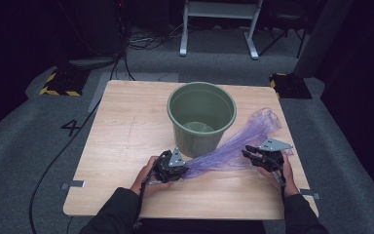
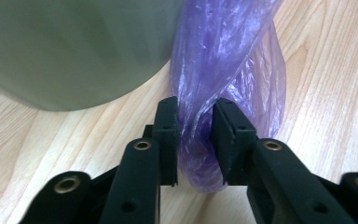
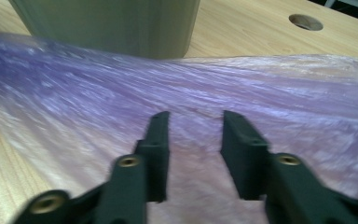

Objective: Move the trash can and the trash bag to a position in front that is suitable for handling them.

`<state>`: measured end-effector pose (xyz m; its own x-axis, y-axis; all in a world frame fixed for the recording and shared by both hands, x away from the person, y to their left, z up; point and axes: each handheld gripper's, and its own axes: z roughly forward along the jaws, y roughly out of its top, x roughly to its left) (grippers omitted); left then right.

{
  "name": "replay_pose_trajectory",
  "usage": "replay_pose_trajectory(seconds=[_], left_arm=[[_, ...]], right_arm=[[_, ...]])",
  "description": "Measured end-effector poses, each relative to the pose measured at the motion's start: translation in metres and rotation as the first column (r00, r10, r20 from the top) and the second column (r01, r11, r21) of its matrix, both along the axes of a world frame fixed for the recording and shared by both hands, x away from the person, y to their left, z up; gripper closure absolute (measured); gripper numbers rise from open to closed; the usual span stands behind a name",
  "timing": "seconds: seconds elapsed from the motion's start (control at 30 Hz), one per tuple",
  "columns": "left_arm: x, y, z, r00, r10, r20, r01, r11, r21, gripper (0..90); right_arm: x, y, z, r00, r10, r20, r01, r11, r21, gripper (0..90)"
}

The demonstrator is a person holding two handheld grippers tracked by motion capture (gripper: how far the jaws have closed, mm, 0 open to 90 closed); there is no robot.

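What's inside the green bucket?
The green bucket looks empty: its bare green bottom shows in the high view. The near inside wall is hidden by the rim. The purple bag lies outside, on the table.

The bag (image 1: 233,144) is thin, translucent purple plastic film, crinkled and glossy, bunched into folds at its left end. The bucket (image 1: 202,117) is smooth, matt green plastic. The table (image 1: 126,131) is pale wood with fine grain and a satin finish. The gripper jaws are matt black plastic with brass-coloured rivets.
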<state>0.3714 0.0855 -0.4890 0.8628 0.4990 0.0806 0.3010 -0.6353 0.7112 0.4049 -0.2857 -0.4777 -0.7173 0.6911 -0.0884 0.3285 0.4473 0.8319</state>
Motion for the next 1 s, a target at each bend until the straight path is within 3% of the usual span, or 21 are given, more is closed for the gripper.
replay_pose_trajectory(seconds=[0.1,0.17,0.23,0.33,0.43,0.47,0.6,0.7,0.83,1.0], left_arm=[[0.001,0.007,0.000,0.9999,-0.010,-0.002,0.010,0.9999,-0.002,72.2],[0.003,0.012,-0.001,1.0000,-0.007,0.002,0.007,1.0000,-0.002,72.2],[0.005,0.017,-0.001,0.9999,0.010,0.006,-0.010,0.9999,0.003,72.1],[0.009,0.028,-0.002,0.9995,0.010,0.031,-0.010,0.9999,0.009,72.8],[0.012,0.032,-0.002,0.9994,0.026,0.023,-0.026,0.9997,0.000,71.9],[0.015,0.035,-0.003,0.9992,0.034,0.020,-0.034,0.9994,0.001,71.4],[0.016,0.035,-0.004,0.9988,0.045,0.017,-0.045,0.9990,-0.003,69.6],[0.018,0.033,-0.006,0.9972,0.071,0.024,-0.070,0.9974,-0.017,65.3],[0.020,0.031,-0.007,0.9965,0.083,0.016,-0.082,0.9963,-0.026,63.2],[0.020,0.033,-0.007,0.9959,0.091,0.008,-0.090,0.9953,-0.035,44.7]], right_arm=[[-0.003,0.002,0.003,0.9996,0.009,0.025,-0.009,1.000,-0.007,70.3],[-0.006,0.006,0.007,0.9993,-0.005,0.038,0.005,1.000,-0.003,58.2],[-0.006,0.007,0.007,0.9994,-0.003,0.036,0.003,1.000,-0.002,54.5],[-0.008,0.013,0.007,0.9996,0.027,-0.004,-0.027,0.999,-0.024,44.7],[-0.009,0.017,0.007,0.9992,0.038,-0.013,-0.038,0.999,-0.023,38.9],[-0.010,0.022,0.007,0.9984,0.052,-0.022,-0.052,0.999,-0.014,31.4],[-0.012,0.029,0.006,0.9966,0.073,-0.039,-0.073,0.997,-0.005,26.1],[-0.014,0.040,0.003,0.9903,0.123,-0.065,-0.123,0.992,-0.001,22.2],[-0.010,0.047,-0.005,0.9873,0.126,-0.097,-0.128,0.992,-0.020,20.0],[-0.004,0.049,-0.014,0.9832,0.120,-0.137,-0.123,0.992,-0.015,18.4]])
